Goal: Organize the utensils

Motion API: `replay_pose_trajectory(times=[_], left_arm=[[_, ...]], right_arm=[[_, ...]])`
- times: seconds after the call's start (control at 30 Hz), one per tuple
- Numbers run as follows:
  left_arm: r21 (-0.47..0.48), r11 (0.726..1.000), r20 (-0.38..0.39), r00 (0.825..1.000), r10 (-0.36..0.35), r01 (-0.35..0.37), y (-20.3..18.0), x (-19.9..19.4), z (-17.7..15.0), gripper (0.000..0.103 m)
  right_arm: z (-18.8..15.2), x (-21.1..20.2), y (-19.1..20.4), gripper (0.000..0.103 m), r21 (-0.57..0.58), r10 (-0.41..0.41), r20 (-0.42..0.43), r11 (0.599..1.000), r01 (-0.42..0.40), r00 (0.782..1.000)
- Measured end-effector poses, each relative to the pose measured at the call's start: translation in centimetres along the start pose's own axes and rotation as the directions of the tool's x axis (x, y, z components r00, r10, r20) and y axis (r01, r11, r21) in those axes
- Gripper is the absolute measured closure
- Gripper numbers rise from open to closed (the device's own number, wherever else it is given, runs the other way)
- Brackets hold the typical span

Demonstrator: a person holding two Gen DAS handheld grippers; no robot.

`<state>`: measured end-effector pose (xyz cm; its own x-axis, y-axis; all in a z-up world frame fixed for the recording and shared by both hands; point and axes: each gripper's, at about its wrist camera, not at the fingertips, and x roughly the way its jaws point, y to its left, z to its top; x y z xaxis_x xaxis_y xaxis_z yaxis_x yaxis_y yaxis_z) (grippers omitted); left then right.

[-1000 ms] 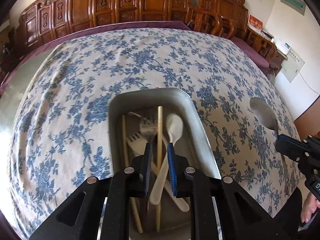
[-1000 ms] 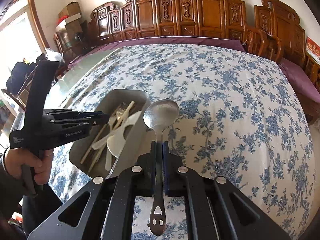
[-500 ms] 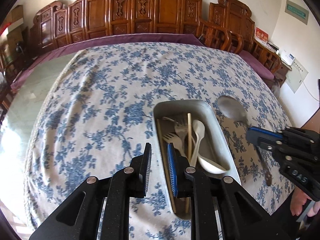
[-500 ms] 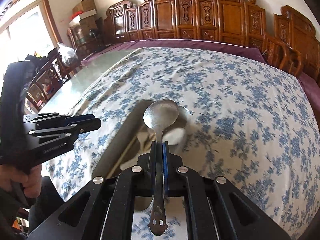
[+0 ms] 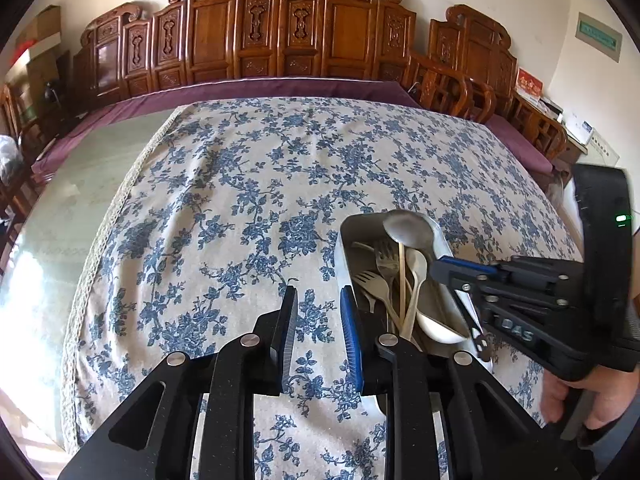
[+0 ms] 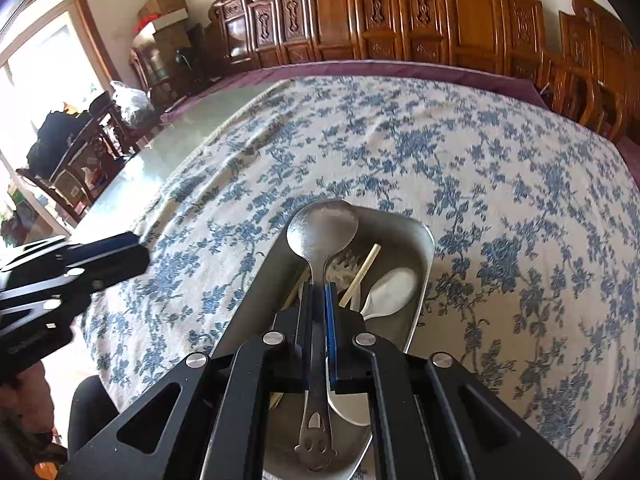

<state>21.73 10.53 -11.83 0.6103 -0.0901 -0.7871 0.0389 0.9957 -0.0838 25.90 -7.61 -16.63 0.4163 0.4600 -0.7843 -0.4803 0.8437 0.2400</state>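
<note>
Right tool (image 6: 318, 300) clenches a smooth steel spoon (image 6: 322, 232) above the dull, seemingly metal tray (image 6: 420, 240); left tool (image 5: 318, 312), just widening, grips nothing.

L gripper (image 5: 319, 320) pointed steeply down, jaws just opened wider, nothing btwn them. R gripper (image 6: 319, 312) angled down too, jaws clamped on a metal spoon (image 6: 322, 236) handle.
</note>
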Motion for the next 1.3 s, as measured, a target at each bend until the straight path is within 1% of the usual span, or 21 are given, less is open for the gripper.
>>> replay_pose_trajectory(times=[0.27,0.43,0.5,0.73,0.83,0.9,0.97,1.0,1.03,1.07,1.1,1.13,1.17,1.2,1.23,1.27,1.3], left_arm=[[0.001,1.000,-0.009,1.000,0.009,-0.009,0.2,0.1,-0.3,0.083],[0.003,1.000,-0.011,1.000,0.015,-0.015,0.2,-0.1,-0.4,0.083],[0.003,1.000,-0.010,1.000,0.017,-0.017,0.2,-0.2,-0.5,0.083],[0.009,1.000,-0.001,1.000,0.023,-0.023,-0.5,-1.0,-0.6,0.081],[0.014,1.000,0.017,1.000,0.027,-0.027,-1.2,-1.9,-0.7,0.074],[0.016,0.999,0.028,0.999,0.027,-0.028,-1.6,-2.5,-0.8,0.072],[0.013,0.999,0.038,0.999,0.029,-0.030,-2.0,-3.2,-0.9,0.063],[0.011,0.999,0.047,0.998,0.030,-0.030,-2.2,-3.6,-1.1,0.061],[0.010,0.999,0.053,0.998,0.030,-0.031,-2.5,-3.9,-1.2,0.056],[0.011,0.999,0.064,0.998,0.030,-0.030,-2.8,-4.4,-1.3,0.051],[0.011,0.999,0.074,0.997,0.030,-0.031,-3.1,-4.7,-1.5,0.049],[0.008,0.999,0.080,0.996,0.032,-0.032,-3.4,-5.0,-1.6,0.043],[0.007,0.999,0.082,0.996,0.032,-0.033,-3.6,-5.3,-1.7,0.038],[0.006,0.999,0.090,0.995,0.031,-0.032,-4.0,-5.7,-1.8,0.035],[0.007,0.999,0.104,0.994,0.030,-0.031,-4.4,-6.2,-2.0,0.029],[0.008,1.000,0.114,0.993,0.028,-0.029,-4.6,-6.5,-2.1,0.025],[0.010,1.000,0.125,0.992,0.026,-0.027,-5.0,-7.0,-2.3,0.023]], right_arm=[[-0.7,3.3,-1.0,0.096,0.053,-0.010,-0.053,0.999,0.013,0.999],[-0.9,4.0,-1.4,0.096,0.075,-0.001,-0.063,0.997,0.006,0.998],[-1.0,3.8,-1.4,0.095,0.068,-0.004,-0.052,0.998,0.007,0.999],[-1.2,1.6,-1.7,0.095,0.058,0.010,-0.005,0.998,-0.009,1.000],[-1.7,-0.5,-1.4,0.095,0.035,-0.001,0.032,0.999,0.000,0.999],[-2.1,-2.3,-1.2,0.095,0.024,-0.011,0.066,1.000,0.009,0.998],[-2.8,-4.4,-1.1,0.095,0.016,-0.022,0.105,1.000,0.021,0.994],[-3.0,-5.4,-1.1,0.095,0.014,-0.029,0.121,1.000,0.028,0.992],[-3.4,-6.5,-1.1,0.095,0.012,-0.039,0.139,0.999,0.037,0.990],[-3.8,-7.5,-1.2,0.089,0.011,-0.045,0.154,0.999,0.044,0.987],[-4.1,-8.4,-1.2,0.078,0.009,-0.053,0.167,0.999,0.052,0.984],[-4.4,-9.3,-1.3,0.072,0.008,-0.065,0.181,0.998,0.065,0.981],[-4.9,-10.6,-1.4,0.065,0.009,-0.081,0.202,0.997,0.081,0.976],[-5.2,-11.6,-1.6,0.060,0.011,-0.089,0.219,0.996,0.089,0.972],[-5.7,-12.8,-1.7,0.058,0.015,-0.095,0.238,0.995,0.094,0.967],[-6.0,-13.8,-1.9,0.051,0.022,-0.104,0.251,0.995,0.102,0.962],[-6.3,-14.4,-2.0,0.042,0.028,-0.112,0.259,0.994,0.109,0.959]])
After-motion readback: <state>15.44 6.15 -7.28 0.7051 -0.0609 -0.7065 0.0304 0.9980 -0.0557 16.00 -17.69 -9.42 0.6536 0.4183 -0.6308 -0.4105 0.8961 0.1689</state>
